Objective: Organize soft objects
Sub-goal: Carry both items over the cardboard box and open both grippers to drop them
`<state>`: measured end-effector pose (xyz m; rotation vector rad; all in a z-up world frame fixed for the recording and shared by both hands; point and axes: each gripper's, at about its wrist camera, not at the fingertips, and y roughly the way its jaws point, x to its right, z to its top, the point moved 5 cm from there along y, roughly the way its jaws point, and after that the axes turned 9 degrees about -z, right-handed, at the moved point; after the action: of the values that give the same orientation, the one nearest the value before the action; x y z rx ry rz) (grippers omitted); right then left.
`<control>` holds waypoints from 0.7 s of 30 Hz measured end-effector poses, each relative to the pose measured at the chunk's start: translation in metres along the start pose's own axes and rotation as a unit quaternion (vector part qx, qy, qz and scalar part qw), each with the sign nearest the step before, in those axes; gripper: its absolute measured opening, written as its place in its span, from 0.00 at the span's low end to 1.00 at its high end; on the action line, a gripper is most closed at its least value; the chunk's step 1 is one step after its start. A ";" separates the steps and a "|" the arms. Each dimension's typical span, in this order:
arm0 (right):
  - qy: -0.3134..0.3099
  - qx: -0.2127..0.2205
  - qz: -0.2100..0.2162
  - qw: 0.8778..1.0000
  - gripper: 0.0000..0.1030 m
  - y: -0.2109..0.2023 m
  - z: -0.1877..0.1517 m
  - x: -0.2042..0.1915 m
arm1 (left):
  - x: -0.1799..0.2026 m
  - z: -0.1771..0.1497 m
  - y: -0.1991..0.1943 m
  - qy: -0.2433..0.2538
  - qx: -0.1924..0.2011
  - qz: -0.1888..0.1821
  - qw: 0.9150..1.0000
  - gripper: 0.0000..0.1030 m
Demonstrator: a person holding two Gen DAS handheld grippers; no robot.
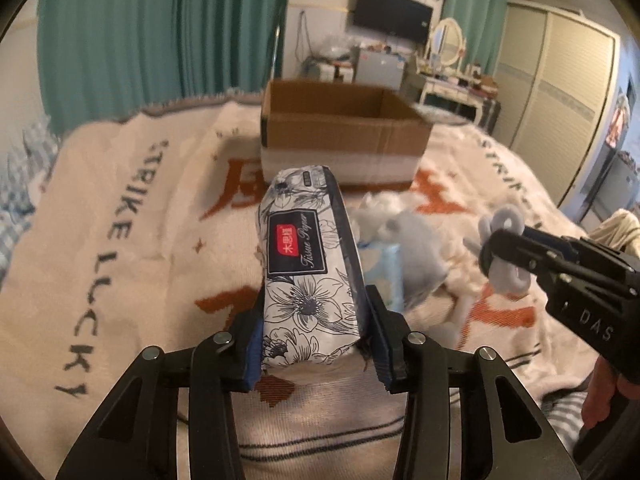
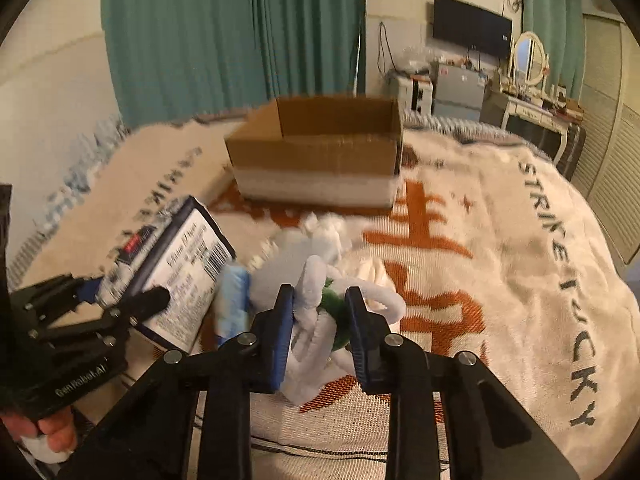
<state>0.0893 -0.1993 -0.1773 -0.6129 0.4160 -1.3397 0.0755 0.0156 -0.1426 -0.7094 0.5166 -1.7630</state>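
Observation:
My left gripper (image 1: 314,332) is shut on a floral tissue paper pack (image 1: 310,264) and holds it above the bed; the gripper (image 2: 120,300) and the pack (image 2: 176,264) also show in the right wrist view. My right gripper (image 2: 320,320) is shut on a pale grey-white plush toy (image 2: 308,320) with a green part; the gripper (image 1: 496,252) and the toy (image 1: 502,248) also show in the left wrist view. An open cardboard box (image 1: 340,136) stands further back on the bed, and it also shows in the right wrist view (image 2: 320,152).
A cream blanket (image 1: 120,240) with orange characters and dark lettering covers the bed. More soft items lie between the grippers: a light blue pack (image 2: 232,304), a grey plush (image 1: 416,248) and white fluff (image 2: 324,232). Green curtains, a dresser and a wardrobe stand behind.

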 end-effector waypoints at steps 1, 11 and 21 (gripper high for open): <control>0.002 0.009 0.002 1.000 0.25 -0.008 0.004 0.000 | 0.003 0.004 -0.008 0.002 0.007 -0.001 1.000 0.41; 0.002 0.110 0.043 0.993 0.25 -0.080 0.086 0.009 | 0.034 0.080 -0.060 0.050 0.093 -0.023 0.994 0.41; -0.004 0.137 0.070 0.988 0.25 -0.033 0.188 0.020 | 0.022 0.168 0.008 0.080 0.107 0.007 0.991 0.41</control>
<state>0.1824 -0.1902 -0.0092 -0.3550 0.2567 -1.2325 0.1918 -0.0065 -0.0215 -0.4158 0.4305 -1.8396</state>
